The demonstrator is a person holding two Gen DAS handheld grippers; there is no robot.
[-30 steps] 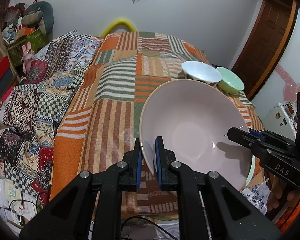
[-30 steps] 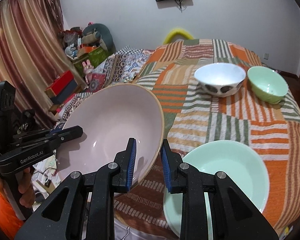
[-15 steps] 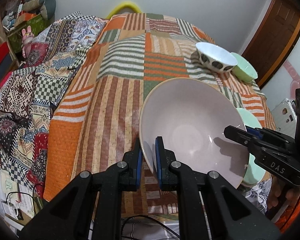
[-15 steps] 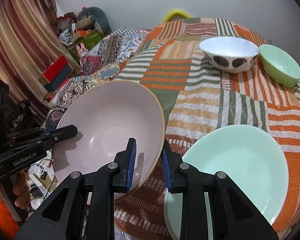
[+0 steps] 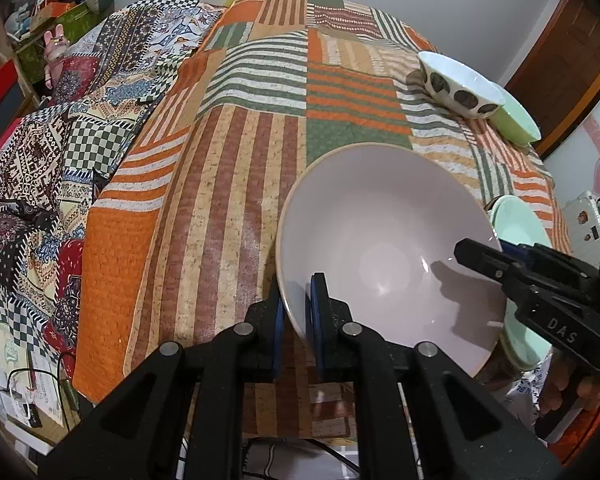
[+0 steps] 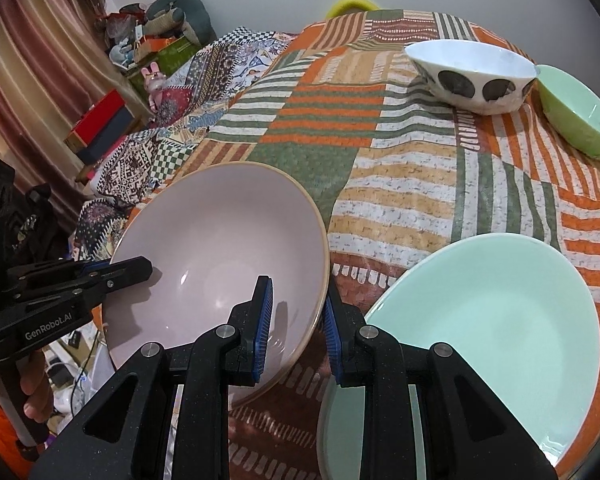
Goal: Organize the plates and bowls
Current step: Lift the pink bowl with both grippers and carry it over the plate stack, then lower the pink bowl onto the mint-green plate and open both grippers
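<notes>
A large pale pink bowl [image 5: 384,248] [image 6: 220,248] hangs just above the patchwork-covered table, held by both grippers. My left gripper [image 5: 298,312] is shut on its near-left rim. My right gripper [image 6: 296,316] is shut on the opposite rim, and shows in the left wrist view as a black arm [image 5: 540,292] at the right. A mint green plate [image 6: 484,320] [image 5: 520,232] lies on the cloth just right of the bowl. Further back stand a white bowl with dark spots [image 6: 472,76] [image 5: 460,84] and a light green bowl [image 6: 580,116] [image 5: 514,120] beside it.
The striped orange, green and tan quilt [image 5: 236,168] covers the table; a second patterned cloth [image 5: 60,152] drapes off its left side. Boxes and soft toys [image 6: 156,52] pile up at the far left by a curtain. A brown door [image 5: 568,60] stands at the far right.
Both grippers have come down with the pink bowl and tipped further downward. The bowl now sits lower and closer to the quilt, beside the mint plate.
</notes>
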